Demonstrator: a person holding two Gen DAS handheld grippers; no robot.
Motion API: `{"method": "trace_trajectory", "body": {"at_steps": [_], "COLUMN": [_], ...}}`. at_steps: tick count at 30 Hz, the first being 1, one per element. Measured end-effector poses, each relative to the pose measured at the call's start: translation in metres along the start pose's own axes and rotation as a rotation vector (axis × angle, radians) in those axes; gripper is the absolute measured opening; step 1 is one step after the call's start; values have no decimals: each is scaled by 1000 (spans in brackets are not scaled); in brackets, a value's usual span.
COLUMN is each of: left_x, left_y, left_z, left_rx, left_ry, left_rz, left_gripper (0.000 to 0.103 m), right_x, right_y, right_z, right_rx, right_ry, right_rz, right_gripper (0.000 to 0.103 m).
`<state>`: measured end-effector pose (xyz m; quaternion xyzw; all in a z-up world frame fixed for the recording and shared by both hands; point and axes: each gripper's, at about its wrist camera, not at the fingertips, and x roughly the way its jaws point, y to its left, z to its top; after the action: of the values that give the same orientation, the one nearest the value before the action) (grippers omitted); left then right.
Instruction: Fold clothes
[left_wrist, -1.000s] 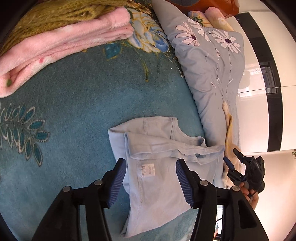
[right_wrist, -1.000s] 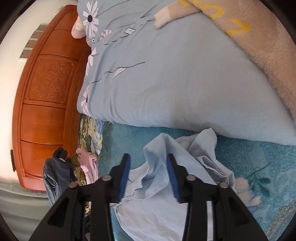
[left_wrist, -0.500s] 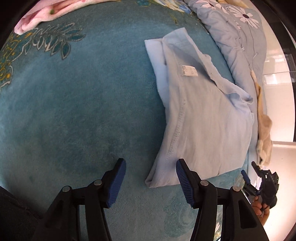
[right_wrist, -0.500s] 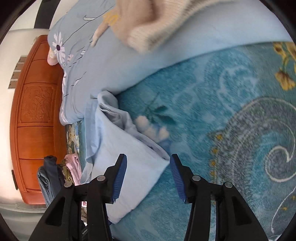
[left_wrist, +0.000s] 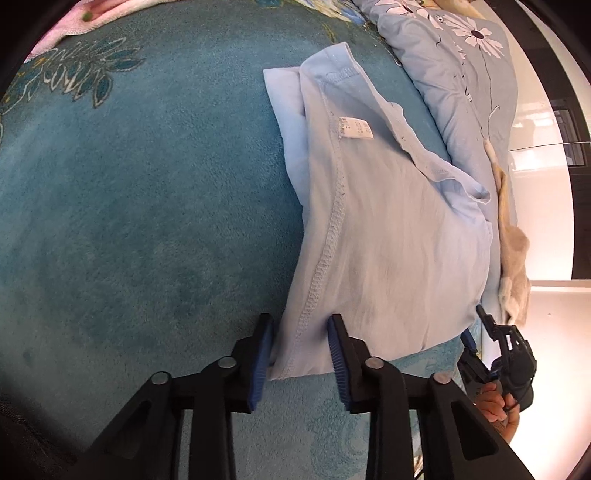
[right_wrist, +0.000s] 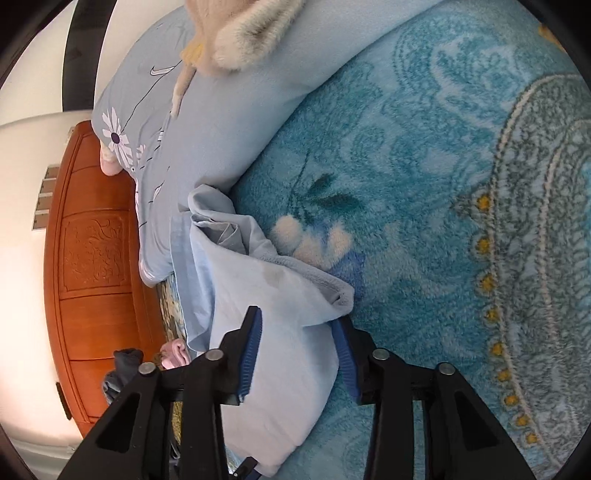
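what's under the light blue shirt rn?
The light blue shirt lies on the teal floral blanket, its far edge against the blue daisy duvet. Its own lower layer peeks out at the collar end. Anything else beneath is covered.

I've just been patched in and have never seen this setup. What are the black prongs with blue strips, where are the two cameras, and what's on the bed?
There is no robot: a person holds a two-finger gripper in each hand, each with a fisheye camera looking along its fingers. The black prongs are those fingers; the blue strips are their pads.

The left wrist view shows the left gripper open around the stitched near corner of a pale blue garment, which lies on a teal blanket. At its right edge you see the other gripper in the person's hand.

The right wrist view shows the right gripper open around another corner of that garment. Neither has closed yet. A blue flowered quilt lies beside it.
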<state>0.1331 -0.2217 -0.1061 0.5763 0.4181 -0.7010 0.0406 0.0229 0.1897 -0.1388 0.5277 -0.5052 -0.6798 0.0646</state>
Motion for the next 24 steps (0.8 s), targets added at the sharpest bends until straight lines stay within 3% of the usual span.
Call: {"method": "trace_trajectory", "body": {"at_steps": [1,4,8,14,20,24], "left_x": [1,-2,-16,-42,-74,-66], "left_y": [0,3,6,-10,-18,-12], "left_z": [0,-1,-6,-29,-59,-74], "left_rx": [2,-18,-36,12,53,45], "left_ry": [3,-1,-27,-34,16,97], "left_rz": [2,-4,-20,-36,-51,-34], "left_gripper": [19,12,4,3,3,3], "right_x": [1,3,-11,-47,-93,-130], "right_y": [-1,3,21,34,31,10], "right_z": [-1,-2,-9,-17,-34,-42], "right_rx": [15,35,-49,-104,-128,-144], "right_ry": [5,23,26,-14,-41,-76], "right_rz": [1,9,59,109,162,136], "right_gripper": [21,10,7,4,4,3]}}
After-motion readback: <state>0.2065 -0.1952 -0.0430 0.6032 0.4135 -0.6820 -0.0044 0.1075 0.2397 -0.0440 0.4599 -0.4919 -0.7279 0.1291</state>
